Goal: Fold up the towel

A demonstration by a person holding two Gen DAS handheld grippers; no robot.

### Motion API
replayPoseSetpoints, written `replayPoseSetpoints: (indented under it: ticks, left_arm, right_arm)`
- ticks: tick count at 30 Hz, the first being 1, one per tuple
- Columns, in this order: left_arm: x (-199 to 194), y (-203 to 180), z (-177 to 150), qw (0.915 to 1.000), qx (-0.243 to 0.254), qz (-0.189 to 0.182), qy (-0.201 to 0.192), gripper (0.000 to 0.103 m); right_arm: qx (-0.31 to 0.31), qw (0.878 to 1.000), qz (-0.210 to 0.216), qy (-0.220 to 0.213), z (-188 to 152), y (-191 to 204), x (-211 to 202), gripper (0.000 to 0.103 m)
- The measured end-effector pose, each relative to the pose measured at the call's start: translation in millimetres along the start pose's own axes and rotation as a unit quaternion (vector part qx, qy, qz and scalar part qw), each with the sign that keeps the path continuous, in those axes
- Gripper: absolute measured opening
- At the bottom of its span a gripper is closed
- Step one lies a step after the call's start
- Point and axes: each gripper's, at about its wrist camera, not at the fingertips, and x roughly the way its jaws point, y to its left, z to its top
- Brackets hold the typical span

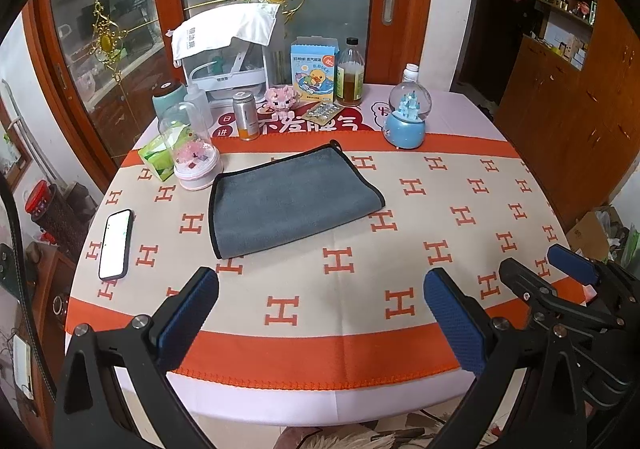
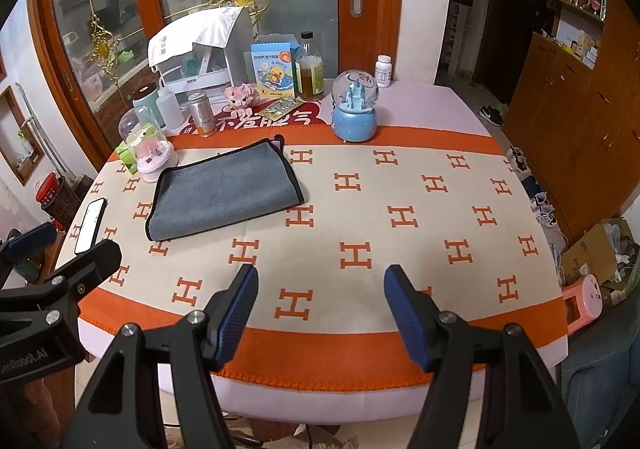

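A grey towel [image 1: 290,199] with black trim lies folded flat on the table cloth, left of centre; it also shows in the right wrist view [image 2: 226,191]. My left gripper [image 1: 320,305] is open and empty, above the table's near edge, well short of the towel. My right gripper [image 2: 320,305] is open and empty, near the front edge, to the right of the towel. The right gripper shows at the right of the left wrist view [image 1: 560,269]. The left gripper shows at the left of the right wrist view [image 2: 60,249].
A phone [image 1: 116,243] lies left of the towel. A pink glass dome [image 1: 192,153], a tissue pack [image 1: 154,157], a blue snow globe [image 1: 406,117], bottles [image 1: 351,75], a duck box [image 1: 314,69] and a white appliance [image 1: 228,49] stand along the back. A wooden cabinet [image 1: 580,109] stands to the right.
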Motion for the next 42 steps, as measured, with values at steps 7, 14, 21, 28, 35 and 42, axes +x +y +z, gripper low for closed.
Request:
replayPoseSetpoints:
  ticks: [7,14,21,28,35,42]
  left_arm:
    - [-0.1,0.7,-1.1,1.0000,-0.001,0.001,0.001,0.102]
    - [-0.1,0.8,-2.4,1.0000,-0.001,0.001,0.002,0.102]
    - [0.3,1.2,-3.8,1.0000,-0.001,0.001,0.002,0.102]
    - [1.7,-0.5,-3.6,1.0000,0.002,0.001,0.005,0.102]
    - [2.0,-1.1,-3.5,1.0000,0.001,0.001,0.005,0.102]
    - [4.7,-1.1,-3.3,1.0000,0.000,0.002,0.008,0.102]
  right_arm:
    - [-0.001,1.000,0.006,-0.002,1.1,-0.6,-1.0,0.066]
    - [-0.003,1.000,0.008,-0.001,1.3,0.5,0.3,0.066]
    - [-0.003,1.000,0.008,-0.001,1.4,0.7,0.8,0.066]
    - [-0.003,1.000,0.008,-0.001,1.4,-0.2,1.0,0.066]
    - [-0.003,1.000,0.009,-0.001,1.8,-0.3,2.0,0.066]
    - [-0.002,1.000,0.011,-0.001,2.1,0.8,3.0,0.066]
